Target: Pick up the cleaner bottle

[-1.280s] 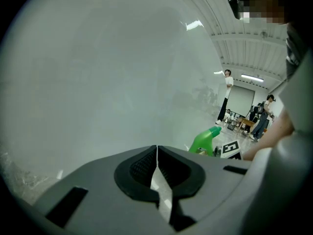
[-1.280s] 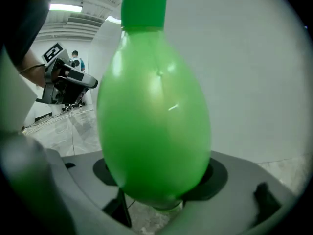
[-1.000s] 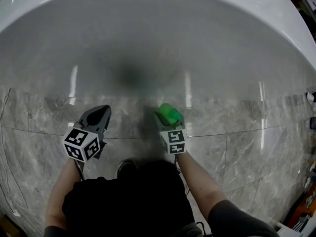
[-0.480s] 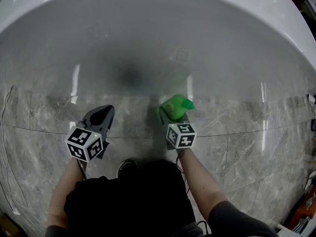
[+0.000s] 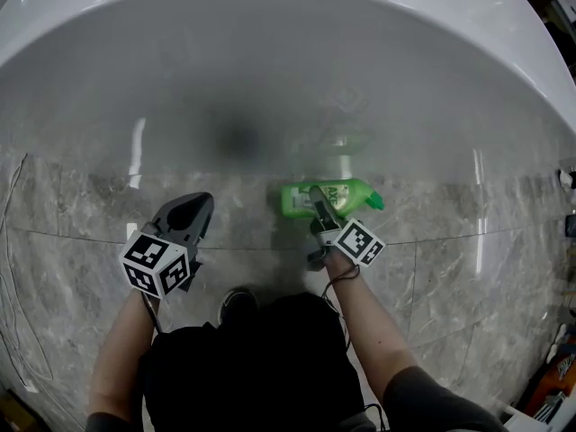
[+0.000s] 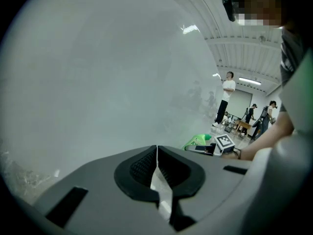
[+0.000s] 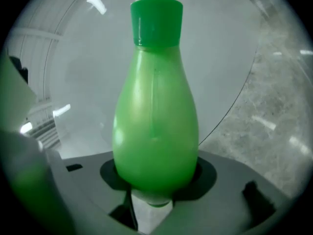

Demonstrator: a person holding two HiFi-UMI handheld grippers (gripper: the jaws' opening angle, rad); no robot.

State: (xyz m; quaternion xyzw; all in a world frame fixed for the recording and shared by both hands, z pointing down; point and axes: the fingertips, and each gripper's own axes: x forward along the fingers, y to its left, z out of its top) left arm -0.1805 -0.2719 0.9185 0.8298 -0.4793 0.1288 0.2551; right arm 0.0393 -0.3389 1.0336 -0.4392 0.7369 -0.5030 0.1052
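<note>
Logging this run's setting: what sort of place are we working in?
Probably a bathroom mock-up inside a large hall: a big white glossy tub stands on grey marble-look floor tiles, and the left gripper view shows people standing far off under a high, strip-lit ceiling.

Bottle [image 5: 353, 193] sideways between jaws of right gripper [image 5: 320, 205], cap toward right. Left gripper [image 5: 189, 210] well apart on left. Tub [image 5: 270, 70] ahead of both. Floor [image 5: 72, 232] below.

A broad, glossy white wall [image 5: 270, 70] curves above a grey marble floor [image 5: 468, 268]. A thin cable [image 5: 7, 232] trails along the floor's left side. A person [image 6: 226, 102] stands far off under ceiling lights [image 6: 249, 81].
</note>
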